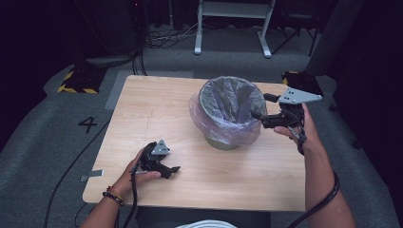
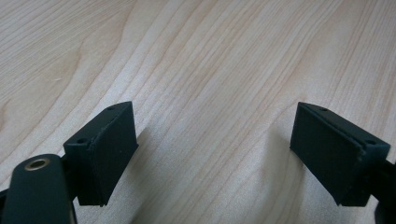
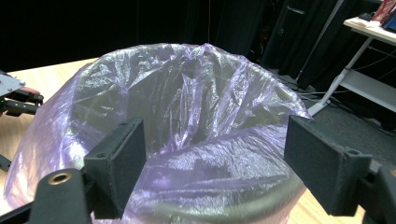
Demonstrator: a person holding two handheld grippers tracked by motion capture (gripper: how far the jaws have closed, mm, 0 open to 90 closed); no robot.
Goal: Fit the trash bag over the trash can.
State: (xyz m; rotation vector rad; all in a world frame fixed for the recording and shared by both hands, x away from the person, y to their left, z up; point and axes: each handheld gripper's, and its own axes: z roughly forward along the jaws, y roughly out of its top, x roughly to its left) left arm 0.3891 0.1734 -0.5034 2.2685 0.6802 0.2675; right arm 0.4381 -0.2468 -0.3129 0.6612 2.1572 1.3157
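Note:
A small round bin (image 1: 228,114) lined with a translucent purple plastic bag (image 3: 196,116) stands on the wooden table (image 1: 157,114), right of centre. My right gripper (image 1: 263,108) is held open at the bin's right rim, its jaws pointing at the bag with nothing between them; in the right gripper view (image 3: 215,163) the near rim lies just in front of the jaws. My left gripper (image 1: 171,171) rests low over the table near the front left, open, with bare wood between its jaws (image 2: 215,158).
The table's front edge (image 1: 190,205) lies close behind the left hand. A cable (image 1: 71,166) trails off the table's left side over grey carpet. A white desk frame (image 1: 233,23) stands beyond the table, and a yellow-black striped base (image 1: 76,80) sits at the back left.

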